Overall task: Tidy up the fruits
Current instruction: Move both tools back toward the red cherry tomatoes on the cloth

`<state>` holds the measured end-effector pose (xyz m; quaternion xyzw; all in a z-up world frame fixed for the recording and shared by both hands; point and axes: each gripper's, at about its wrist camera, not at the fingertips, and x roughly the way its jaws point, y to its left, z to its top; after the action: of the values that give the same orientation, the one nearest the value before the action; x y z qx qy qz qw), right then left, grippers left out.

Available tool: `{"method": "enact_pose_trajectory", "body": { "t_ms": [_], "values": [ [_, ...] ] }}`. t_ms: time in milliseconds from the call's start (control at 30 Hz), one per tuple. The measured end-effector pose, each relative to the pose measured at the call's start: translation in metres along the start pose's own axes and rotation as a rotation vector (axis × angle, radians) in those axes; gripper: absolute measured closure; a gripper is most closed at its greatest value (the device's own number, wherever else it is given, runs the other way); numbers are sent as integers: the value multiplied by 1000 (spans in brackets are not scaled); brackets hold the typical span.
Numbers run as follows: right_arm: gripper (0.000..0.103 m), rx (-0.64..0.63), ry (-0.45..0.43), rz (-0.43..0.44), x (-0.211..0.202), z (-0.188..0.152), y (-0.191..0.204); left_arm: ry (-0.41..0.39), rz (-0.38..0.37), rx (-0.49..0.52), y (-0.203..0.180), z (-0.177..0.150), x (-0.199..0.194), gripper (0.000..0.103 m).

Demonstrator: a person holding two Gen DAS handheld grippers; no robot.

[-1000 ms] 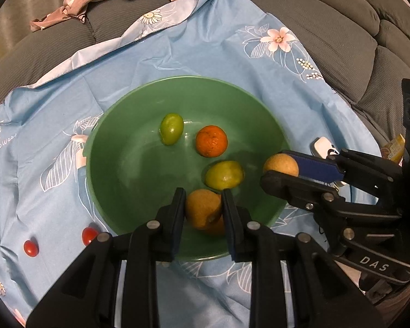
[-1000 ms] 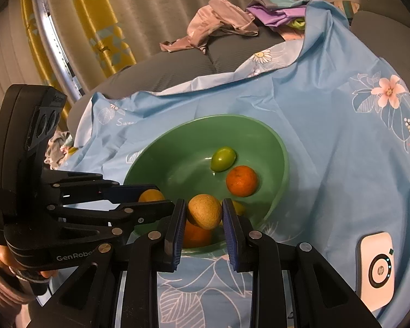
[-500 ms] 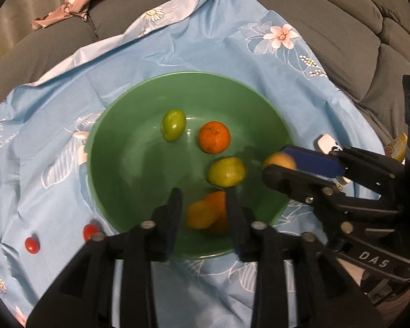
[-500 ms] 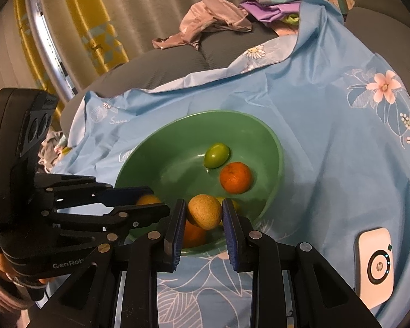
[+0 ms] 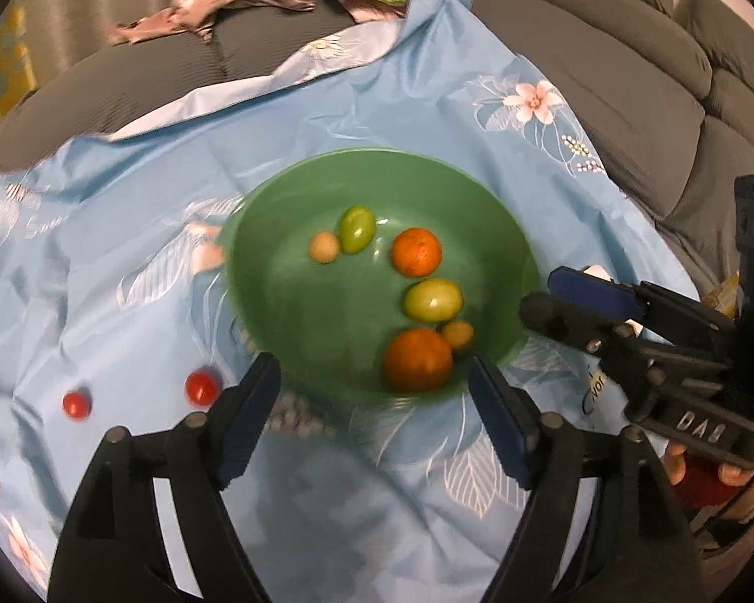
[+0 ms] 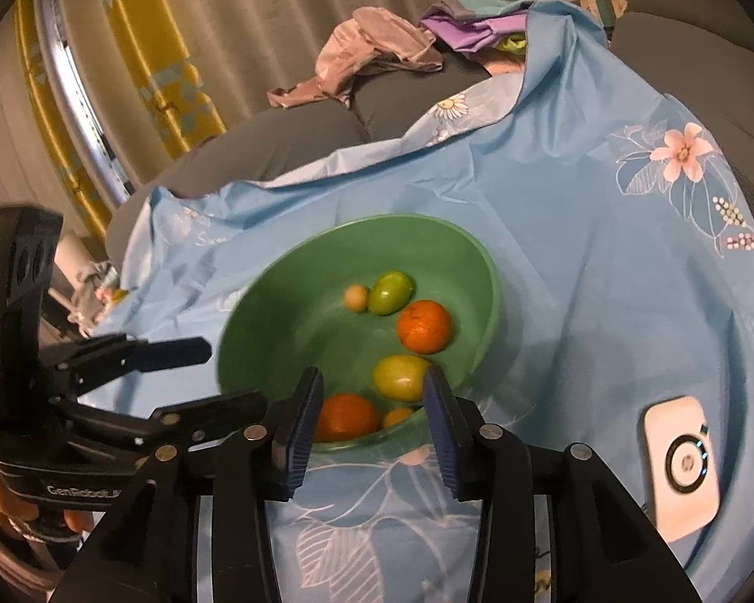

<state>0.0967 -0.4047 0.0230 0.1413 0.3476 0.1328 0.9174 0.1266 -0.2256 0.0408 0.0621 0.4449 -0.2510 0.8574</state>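
A blue floral cloth (image 5: pixel 427 100) covered the sofa; at frame centre the green bowl (image 5: pixel 507 231) held 6 fruits (image 5: pixel 416 251). Both the left gripper (image 5: pixel 374 392) and right gripper (image 6: pixel 372 402) were opening, nothing between them.

light: dim, warm indoor; soft, no hard glare
shadows: faint, under green bowl (image 5: pixel 256 231) & on blue cloth (image 5: pixel 125 211) nr bottom of left view
blur: left view smeared w/ motion, fruit edges soft; right view sharper, bowl rim slightly soft
distortion: strong fisheye bend, black vignette at corners
color: muted, bit grainy
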Motion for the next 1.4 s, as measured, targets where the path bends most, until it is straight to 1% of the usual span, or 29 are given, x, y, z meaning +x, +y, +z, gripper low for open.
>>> {"method": "enact_pose_trajectory", "body": {
  "t_ms": [100,133,267,367,400,467,500,600,667,700,767,833,1000,1067,1133,1233,1267,1333,1367,1400],
  "values": [
    [59,3,-6,52,-5,-8,7,1,-10,-60,11,-23,-13,24],
    [59,0,-5,68,-6,-12,11,8,-14,-84,16,-36,-18,23],
    [59,-17,25,127,-5,-26,28,32,-15,-156,33,-71,-33,23],
    [58,-44,45,128,-6,-34,41,35,-38,-233,46,-95,-46,21],
    [58,-54,54,129,-6,-37,46,35,-39,-250,49,-101,-49,20],
    [58,-68,70,131,-6,-42,55,34,-28,-275,52,-115,-57,14],
    [58,-73,76,132,-5,-44,58,27,-24,-286,54,-120,-61,14],
    [58,-97,98,134,-3,-50,72,-40,-26,-336,60,-133,-81,13],
    [58,-111,108,136,-2,-51,82,-94,-23,-364,67,-137,-95,9],
    [58,-117,111,138,-2,-52,86,-126,-13,-376,70,-138,-105,8],
    [58,-137,116,143,-3,-52,96,-201,25,-390,74,-139,-124,1],
    [58,-165,120,150,-3,-53,109,-272,38,-411,77,-142,-141,1],
    [58,-222,137,160,-2,-56,134,-368,-52,-452,87,-152,-159,1],
    [58,-239,142,163,-2,-57,141,-382,-84,-468,91,-157,-162,1],
    [58,-256,147,166,-2,-58,147,-389,-95,-476,94,-160,-163,0],
    [58,-273,153,164,-2,-59,154,-456,-102,-532,108,-170,-178,0],
    [58,-279,155,164,-1,-59,156,-476,-92,-543,113,-173,-185,0],
    [58,-283,158,163,-1,-60,159,-496,-40,-536,116,-176,-194,0],
    [58,-285,160,163,0,-61,161,-493,-2,-519,117,-177,-197,0],
    [58,-287,162,165,0,-62,162,-483,21,-502,117,-177,-197,0]
  ]
}}
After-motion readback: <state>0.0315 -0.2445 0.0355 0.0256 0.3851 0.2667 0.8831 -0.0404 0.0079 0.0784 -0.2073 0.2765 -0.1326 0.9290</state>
